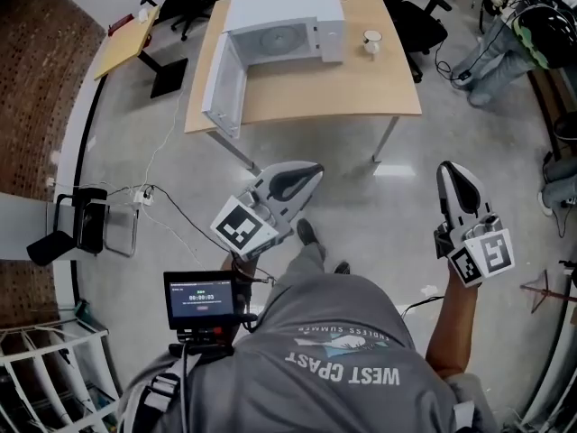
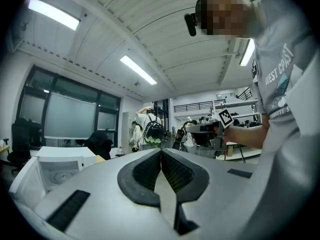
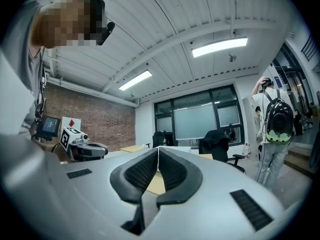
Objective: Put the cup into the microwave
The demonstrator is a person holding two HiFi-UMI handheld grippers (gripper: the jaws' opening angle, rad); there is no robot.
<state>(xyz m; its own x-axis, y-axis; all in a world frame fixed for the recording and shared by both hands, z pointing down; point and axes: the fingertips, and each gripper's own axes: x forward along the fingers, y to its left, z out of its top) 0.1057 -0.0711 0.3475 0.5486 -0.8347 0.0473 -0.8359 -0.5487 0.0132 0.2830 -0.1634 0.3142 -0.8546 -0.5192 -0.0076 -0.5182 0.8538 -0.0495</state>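
A white cup (image 1: 371, 41) stands on the wooden table (image 1: 388, 88), just right of the white microwave (image 1: 287, 32). The microwave's door (image 1: 224, 87) hangs open to the left, showing the turntable inside. Both grippers are held level over the floor, well short of the table. My left gripper (image 1: 311, 171) is shut with nothing in it, its pads (image 2: 150, 166) meeting at the tips. My right gripper (image 1: 448, 170) is also shut and empty, pads (image 3: 142, 171) pressed together. The microwave (image 2: 57, 166) shows at the left of the left gripper view.
Black office chairs (image 1: 424, 16) stand behind the table, and a person with a backpack (image 1: 532, 25) is at the far right. A small yellow desk (image 1: 131, 39) and a brick wall lie to the left. Cables (image 1: 171, 206) run across the floor beside a black chair (image 1: 81, 225).
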